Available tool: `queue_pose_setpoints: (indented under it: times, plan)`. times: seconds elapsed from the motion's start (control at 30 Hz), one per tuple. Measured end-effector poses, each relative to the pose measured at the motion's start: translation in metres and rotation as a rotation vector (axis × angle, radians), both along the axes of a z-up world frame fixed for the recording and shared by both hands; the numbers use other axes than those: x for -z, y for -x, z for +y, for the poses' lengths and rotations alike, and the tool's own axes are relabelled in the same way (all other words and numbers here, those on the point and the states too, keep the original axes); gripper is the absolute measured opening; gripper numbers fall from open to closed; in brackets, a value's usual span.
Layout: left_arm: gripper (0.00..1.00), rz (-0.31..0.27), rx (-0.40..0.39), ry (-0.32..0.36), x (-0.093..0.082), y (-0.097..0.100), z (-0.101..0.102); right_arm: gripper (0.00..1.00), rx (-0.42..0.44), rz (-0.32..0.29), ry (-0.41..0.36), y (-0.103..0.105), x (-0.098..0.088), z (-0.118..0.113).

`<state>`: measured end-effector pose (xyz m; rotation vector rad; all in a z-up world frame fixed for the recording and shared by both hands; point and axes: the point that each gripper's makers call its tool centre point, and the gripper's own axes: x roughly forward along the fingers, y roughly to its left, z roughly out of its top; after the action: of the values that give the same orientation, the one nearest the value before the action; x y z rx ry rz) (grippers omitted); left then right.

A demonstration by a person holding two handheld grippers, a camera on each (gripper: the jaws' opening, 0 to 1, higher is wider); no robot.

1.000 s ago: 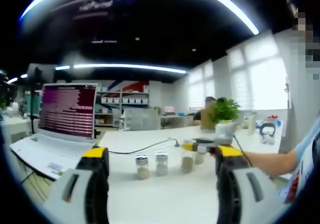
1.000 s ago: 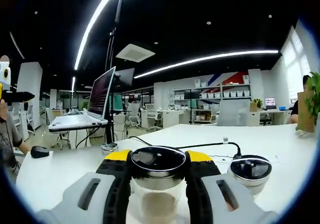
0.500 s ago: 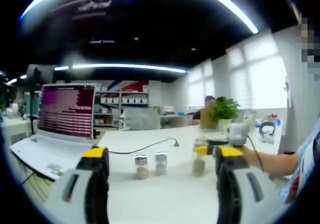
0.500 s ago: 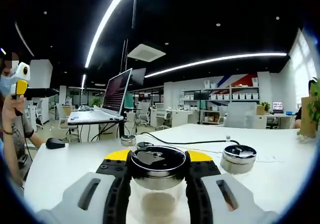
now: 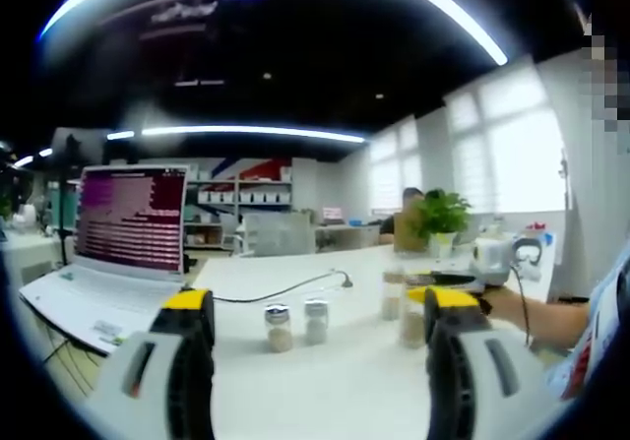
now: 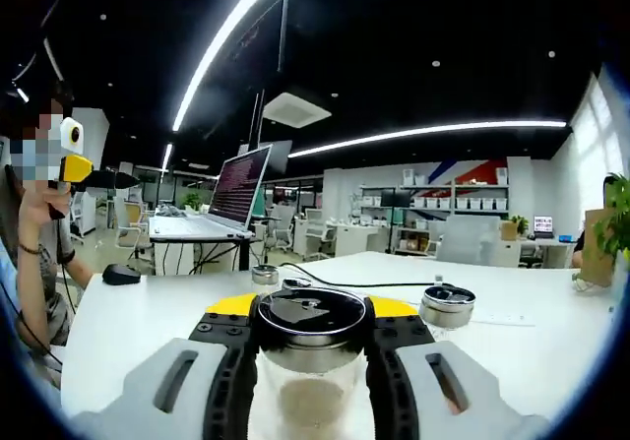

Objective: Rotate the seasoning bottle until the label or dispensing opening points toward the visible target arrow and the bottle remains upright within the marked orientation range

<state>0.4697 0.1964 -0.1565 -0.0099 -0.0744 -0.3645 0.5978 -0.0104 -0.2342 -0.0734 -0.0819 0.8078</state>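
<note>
My right gripper is shut on a glass seasoning bottle with beige powder and a black, chrome-rimmed lid, held upright just above the white table. From the left gripper view, that bottle hangs at the right in the right gripper, beside a second bottle. Two small bottles stand mid-table. My left gripper is open and holds nothing, well short of them.
An open laptop sits at the table's left, with a cable running behind the bottles. A potted plant stands at the back right. A mouse lies near the person's arm. Another jar stands to the right.
The right gripper has carried its bottle rightward and nearer, away from the row of bottles. The other bottles look farther off in the right gripper view. The left gripper has stayed still and open.
</note>
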Motion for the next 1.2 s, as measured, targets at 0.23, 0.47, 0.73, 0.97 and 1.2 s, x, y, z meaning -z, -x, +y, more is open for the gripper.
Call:
queue_pose_setpoints:
  times: [0.23,0.47,0.73,0.97,1.2]
  plan:
    - [0.93,-0.002,0.002,-0.003,0.000,0.002,-0.001,0.41,0.003,-0.018,0.008,0.021,-0.004,-0.004]
    - [0.93,-0.005,-0.002,0.002,0.000,0.002,0.001,0.41,-0.012,0.014,-0.021,0.037,0.000,-0.004]
    - [0.93,-0.005,-0.002,0.000,-0.001,0.003,0.002,0.41,-0.025,0.045,-0.043,0.050,0.005,-0.005]
    - [0.90,-0.025,0.009,-0.018,-0.003,0.004,-0.001,0.41,-0.048,0.041,-0.037,0.059,0.010,-0.002]
    - [0.89,-0.032,0.015,-0.027,-0.004,0.004,-0.002,0.41,-0.080,0.045,-0.038,0.063,0.022,-0.002]
